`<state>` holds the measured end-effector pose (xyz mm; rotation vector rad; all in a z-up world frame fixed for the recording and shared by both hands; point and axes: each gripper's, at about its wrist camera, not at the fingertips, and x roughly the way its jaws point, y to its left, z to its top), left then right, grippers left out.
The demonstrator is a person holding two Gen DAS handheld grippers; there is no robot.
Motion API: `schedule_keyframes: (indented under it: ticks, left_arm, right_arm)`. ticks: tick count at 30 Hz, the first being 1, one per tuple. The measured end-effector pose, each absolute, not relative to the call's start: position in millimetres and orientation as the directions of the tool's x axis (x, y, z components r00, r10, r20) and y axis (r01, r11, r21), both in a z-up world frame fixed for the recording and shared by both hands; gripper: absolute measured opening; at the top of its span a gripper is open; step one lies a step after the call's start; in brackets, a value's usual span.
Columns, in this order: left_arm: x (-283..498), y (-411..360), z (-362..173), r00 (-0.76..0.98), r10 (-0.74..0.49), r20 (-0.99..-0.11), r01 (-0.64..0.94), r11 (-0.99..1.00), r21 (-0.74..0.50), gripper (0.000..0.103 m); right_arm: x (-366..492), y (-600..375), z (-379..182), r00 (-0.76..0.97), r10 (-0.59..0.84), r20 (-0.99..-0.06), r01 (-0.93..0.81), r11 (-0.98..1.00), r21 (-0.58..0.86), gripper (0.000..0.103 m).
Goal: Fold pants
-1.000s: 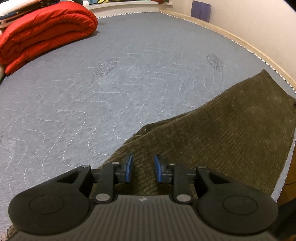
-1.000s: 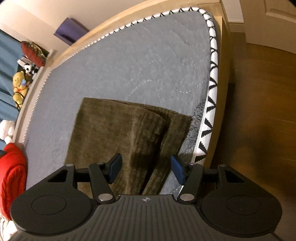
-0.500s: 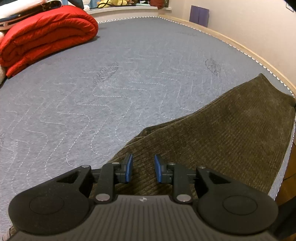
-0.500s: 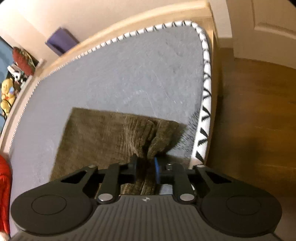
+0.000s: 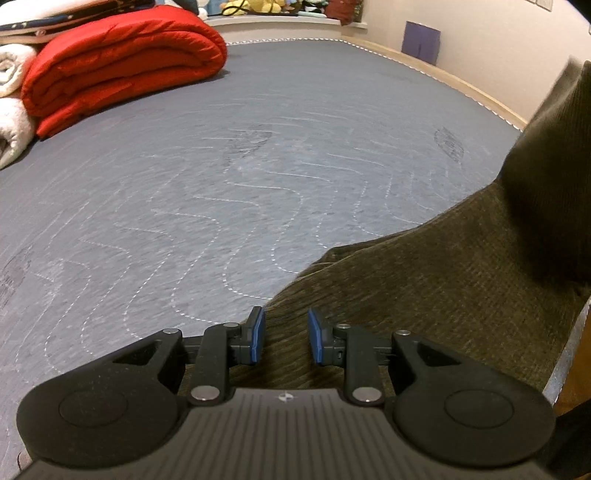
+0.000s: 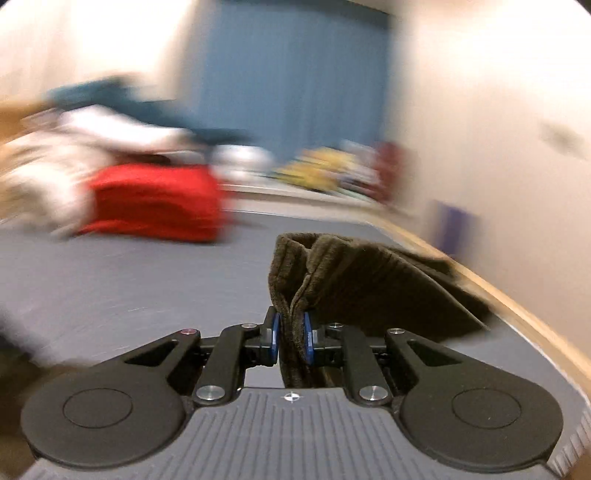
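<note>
Dark olive corduroy pants (image 5: 436, 280) lie on the grey quilted mattress (image 5: 221, 184) at its right side. Their far end (image 5: 554, 147) is lifted up at the right edge of the left wrist view. My left gripper (image 5: 284, 332) is partly open, low over the near part of the pants, holding nothing. My right gripper (image 6: 291, 334) is shut on a bunched end of the pants (image 6: 332, 273) and holds it up above the mattress. The right wrist view is motion-blurred.
A folded red duvet (image 5: 118, 70) and white bedding (image 5: 11, 110) lie at the far left of the mattress. Stuffed toys (image 5: 255, 5) sit on a ledge behind. A wooden bed frame (image 5: 472, 88) and wall run along the right.
My right gripper closed on the pants' end and lifted it, swinging from looking down at the mattress corner to looking across the bed. The pants' far end rose. The left gripper barely moved.
</note>
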<state>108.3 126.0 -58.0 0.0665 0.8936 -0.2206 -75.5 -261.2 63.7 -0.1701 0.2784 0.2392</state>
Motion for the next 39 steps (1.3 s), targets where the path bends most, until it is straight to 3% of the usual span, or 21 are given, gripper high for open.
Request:
schedule_keyframes:
  ticks: [2,4,6,8,9,12,13,17,19,25,29,30,32,33,34,35,36,39]
  left_arm:
    - [107,133,-57,0.608,-0.158,-0.778,0.202,0.978,-0.041,0.028]
    - [107,141,-57,0.607,-0.159,-0.779,0.186,0.981,-0.055,0.028]
    - [107,148,-57,0.603,-0.157,-0.782,0.173,0.983,-0.064,0.029]
    - [106,152,-58,0.599,-0.161,-0.784,0.169,0.983,-0.073,0.031]
    - [105,153,-58,0.597,-0.168,-0.784,0.169,0.982,-0.081,0.032]
    - [103,156,-59,0.574,-0.231,-0.786,0.176,0.972,-0.158,0.033]
    - [103,157,-59,0.563,-0.263,-0.783,0.174,0.965,-0.199,0.033]
    - [109,169,-64,0.504,-0.446,-0.74,0.112,0.883,-0.455,0.048]
    - [113,172,-70,0.484,-0.478,-0.733,0.052,0.852,-0.521,0.051]
    - [127,162,-100,0.408,-0.426,-0.807,-0.061,0.87,-0.49,0.052]
    - [130,152,-101,0.42,-0.422,-0.803,-0.042,0.875,-0.482,0.057]
    - [130,147,-99,0.422,-0.41,-0.808,-0.028,0.886,-0.464,0.057]
    - [128,136,-94,0.433,-0.359,-0.827,0.031,0.923,-0.384,0.038]
    - [125,126,-85,0.461,-0.317,-0.829,0.105,0.947,-0.304,0.032]
    - [121,122,-77,0.49,-0.306,-0.816,0.151,0.952,-0.267,0.025]
    - [118,121,-67,0.522,-0.303,-0.797,0.174,0.953,-0.249,0.024]
    - [114,123,-56,0.561,-0.313,-0.766,0.182,0.95,-0.255,0.023]
    - [107,136,-29,0.674,-0.299,-0.676,0.167,0.953,-0.254,0.023]
  right_arm:
    - [-103,-205,47,0.841,0.411,-0.351,-0.5,0.838,-0.217,0.015]
    - [-122,-163,22,0.691,0.534,-0.487,-0.693,0.681,-0.236,0.016]
    - [-134,-130,-13,0.507,0.551,-0.663,-0.823,0.537,-0.183,0.019]
    - [-143,-117,-28,0.371,0.559,-0.741,-0.889,0.444,-0.11,0.019]
    - [-150,-116,-26,0.339,0.584,-0.737,-0.907,0.411,-0.092,0.024]
    - [-150,-128,-8,0.315,0.656,-0.686,-0.913,0.407,-0.03,0.054]
    - [-145,-133,-3,0.317,0.669,-0.673,-0.908,0.419,-0.011,0.056]
    - [-116,-155,-3,0.37,0.638,-0.676,-0.861,0.509,0.01,0.056]
    - [-105,-157,-10,0.379,0.616,-0.691,-0.836,0.547,0.029,0.056]
    - [-109,-152,-28,0.345,0.601,-0.721,-0.846,0.532,0.04,0.056]
    - [-119,-131,-43,0.322,0.603,-0.73,-0.879,0.478,0.007,0.056]
    - [-120,-126,-46,0.333,0.591,-0.734,-0.88,0.475,-0.016,0.055]
    - [-120,-119,-52,0.345,0.57,-0.745,-0.88,0.474,-0.045,0.055]
    - [-119,-117,-54,0.344,0.567,-0.749,-0.88,0.473,-0.046,0.051]
    - [-119,-115,-57,0.343,0.566,-0.75,-0.882,0.469,-0.049,0.04]
    - [-121,-114,-58,0.343,0.57,-0.747,-0.886,0.46,-0.056,0.03]
    - [-123,-114,-56,0.339,0.577,-0.743,-0.893,0.447,-0.061,0.009]
    - [-136,-118,-44,0.371,0.616,-0.695,-0.908,0.398,-0.131,0.007]
